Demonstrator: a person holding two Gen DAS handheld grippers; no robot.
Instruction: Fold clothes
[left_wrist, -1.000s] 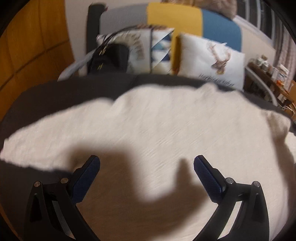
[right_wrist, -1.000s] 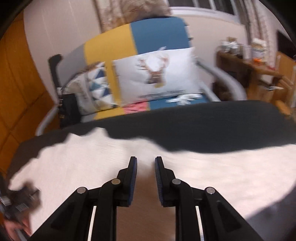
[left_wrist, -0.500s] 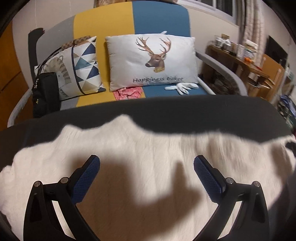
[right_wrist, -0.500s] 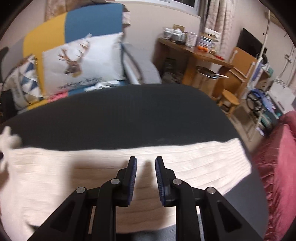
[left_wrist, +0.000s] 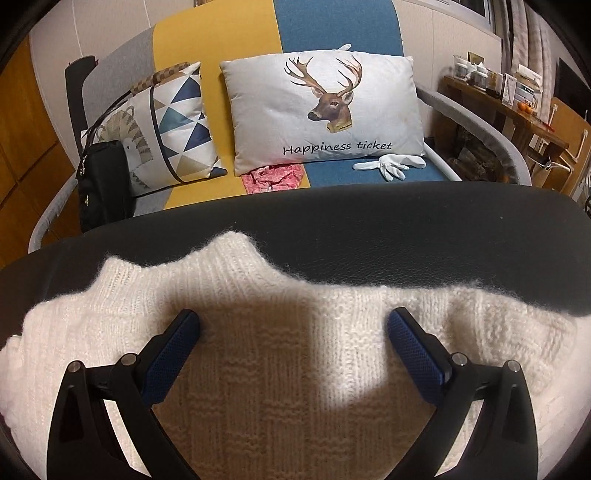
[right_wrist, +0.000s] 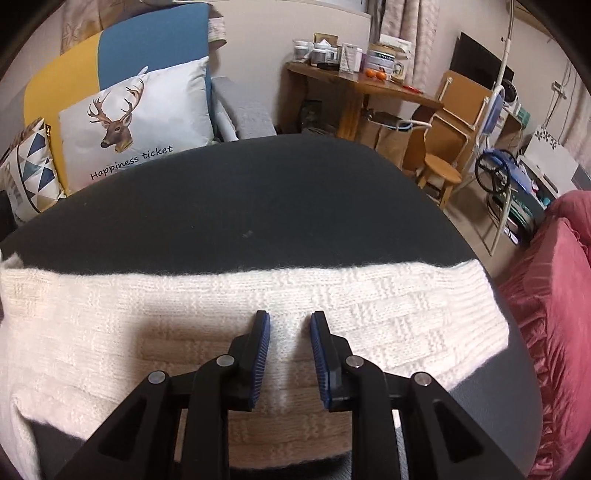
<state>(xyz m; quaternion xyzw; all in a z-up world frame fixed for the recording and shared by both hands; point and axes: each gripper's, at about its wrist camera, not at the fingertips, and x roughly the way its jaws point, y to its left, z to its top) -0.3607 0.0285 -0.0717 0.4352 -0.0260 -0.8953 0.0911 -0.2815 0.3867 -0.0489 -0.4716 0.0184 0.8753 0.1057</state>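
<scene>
Beneath both grippers a cream knitted sweater (left_wrist: 295, 387) lies flat on the dark tabletop (left_wrist: 406, 236). The left gripper (left_wrist: 293, 328) has its fingers spread wide and empty over the knit, likely to take a broad edge. The right gripper (right_wrist: 290, 332) has its fingers narrowed yet parted, gripping nothing. Beyond them sits a deer pillow (left_wrist: 325, 110).
</scene>
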